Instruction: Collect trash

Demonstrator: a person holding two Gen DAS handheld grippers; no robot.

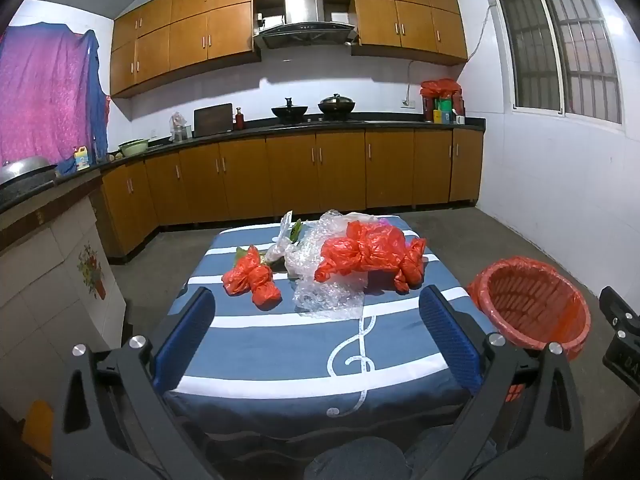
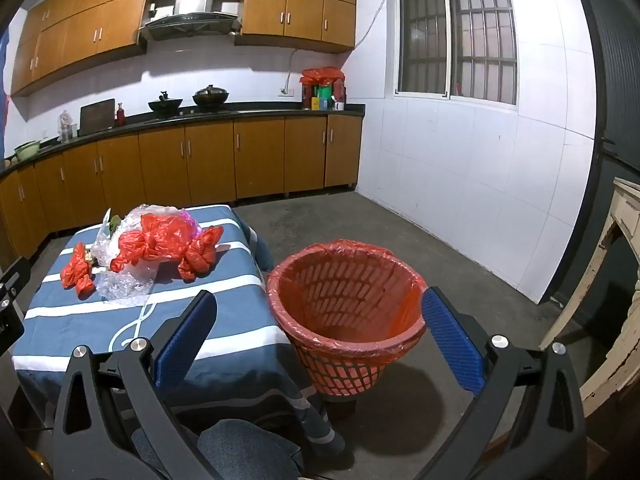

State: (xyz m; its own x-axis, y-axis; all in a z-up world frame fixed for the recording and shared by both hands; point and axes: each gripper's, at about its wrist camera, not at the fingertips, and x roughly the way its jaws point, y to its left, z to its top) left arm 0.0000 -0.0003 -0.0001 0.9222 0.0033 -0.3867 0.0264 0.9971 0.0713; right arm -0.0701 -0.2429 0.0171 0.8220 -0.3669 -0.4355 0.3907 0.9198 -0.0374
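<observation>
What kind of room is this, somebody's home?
Most likely a home kitchen: wooden cabinets run along the wall, a range hood hangs above two lidded woks on the counter, and a cloth-covered table stands in the middle.

Both views are bright and evenly lit from overhead indoor light; the barred window (image 2: 456, 36) is dark. The orange wooden wall cabinets (image 1: 288, 28) cast a hard shadow on the white tiled wall (image 1: 192, 92). Fisheye bending curves every straight line, with black vignette in the corners. Focus is sharp throughout.
</observation>
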